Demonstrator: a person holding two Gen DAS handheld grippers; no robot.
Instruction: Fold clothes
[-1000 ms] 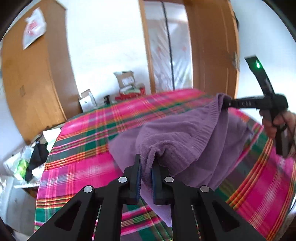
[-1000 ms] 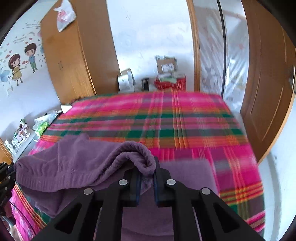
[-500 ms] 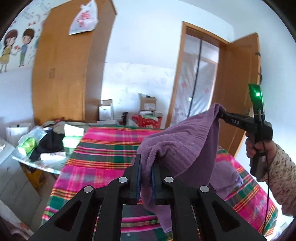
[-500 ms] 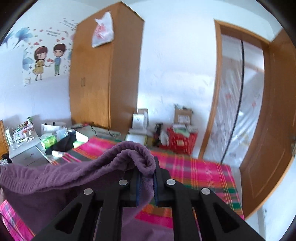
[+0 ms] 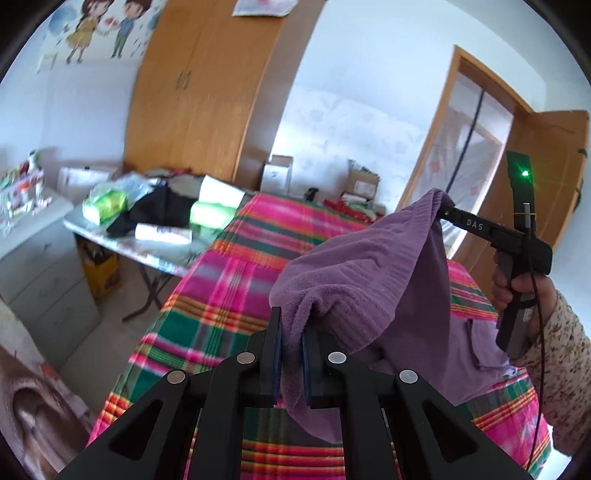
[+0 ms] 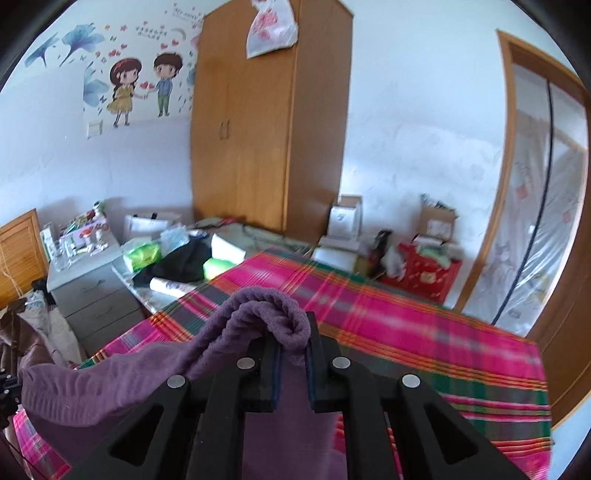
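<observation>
The left gripper (image 5: 291, 354) is clamped on a fold of the purple sweater (image 5: 369, 280), its jaws narrow with cloth between the pads. The right gripper (image 6: 292, 360) is likewise pinched on a rolled hem of the sweater (image 6: 255, 317). In the left view the right gripper (image 5: 448, 213) shows at the right, held in a hand (image 5: 517, 288) with a speckled sleeve (image 5: 561, 354), a green light glowing on its upright part. The sweater hangs stretched between the two grippers, raised above the bed (image 5: 236, 280); its lower part drapes toward the bed's near right side, and whether it touches the cover there I cannot tell

The bed carries a plaid cover (image 6: 406, 314) in pink, green and orange. At the bed's far left corner stands a small table (image 5: 122, 236) crowded with green packets, white boxes and a dark garment. A grey drawer unit (image 6: 92, 295) stands left of it. Behind is a tall wooden wardrobe (image 6: 269, 122) with a plastic bag (image 6: 273, 26) on top, and wall stickers (image 6: 144, 85) of two cartoon children on the left wall. Beyond the bed's far edge sit cardboard boxes (image 6: 436, 221) and a red crate (image 6: 424, 273). A wooden door frame (image 6: 506, 166) covered in clear sheeting stands at right
</observation>
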